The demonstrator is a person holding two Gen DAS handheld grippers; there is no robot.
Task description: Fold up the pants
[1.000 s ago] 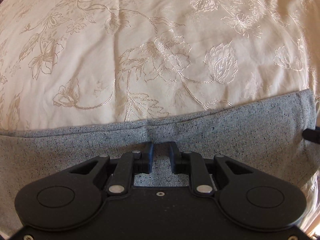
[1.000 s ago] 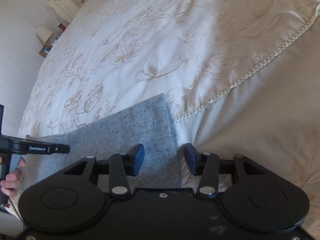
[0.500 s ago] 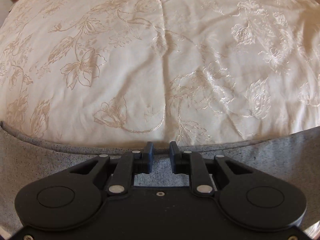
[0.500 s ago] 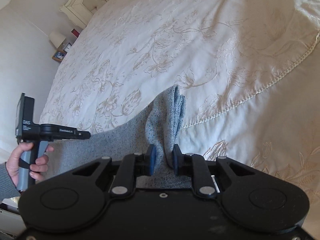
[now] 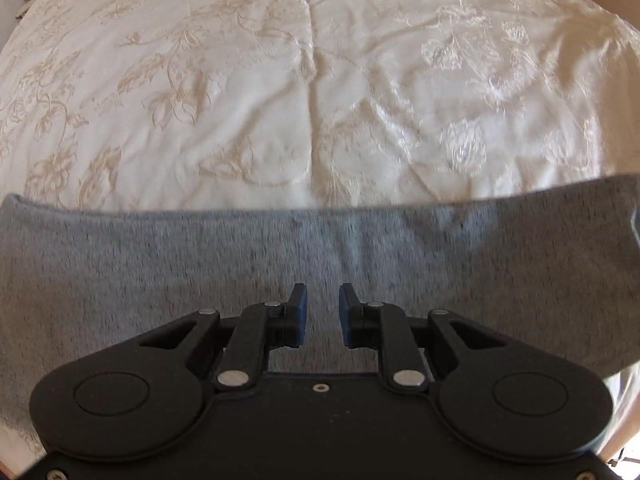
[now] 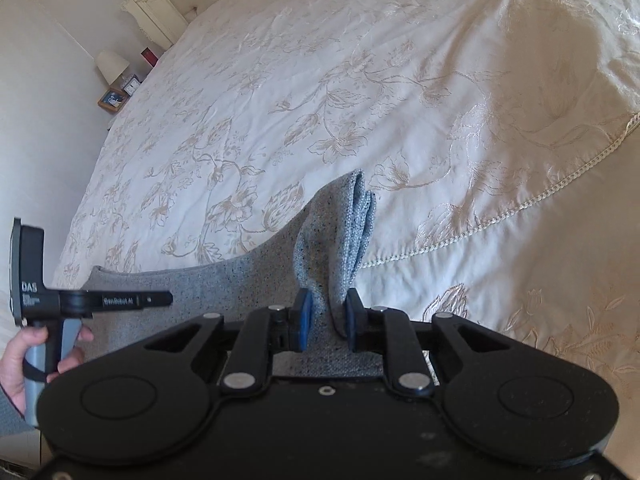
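Grey knit pants (image 5: 200,280) lie across the near edge of a bed with a cream embroidered bedspread (image 5: 280,100). Seen from the left wrist, the cloth forms a broad band with a fairly straight far edge.

Right tongs (image 6: 325,316) are clamped on a bunch of the fabric; the pinched end of the pants (image 6: 340,232) stands up in a peak above the jaws, several layers visible at its edge. The rest trails down to the left, toward the left tongs (image 6: 168,299) and the hand (image 6: 24,356) on their handle.

From the left wrist view, the left tongs (image 5: 322,308) show a narrow gap between the jaws, with cloth beneath and behind. Cannot tell whether fabric is pinched there or merely lying under them.

Handling, as a judgement: soft, light, limp jersey. It drapes and sags, holds no shape, and the layers may slide apart if only the top one is caught. Not fragile, not slippery on this bedspread. Best hold is at a hem or corner, biting through all layers, with both ends kept taut so the fold lands flat.
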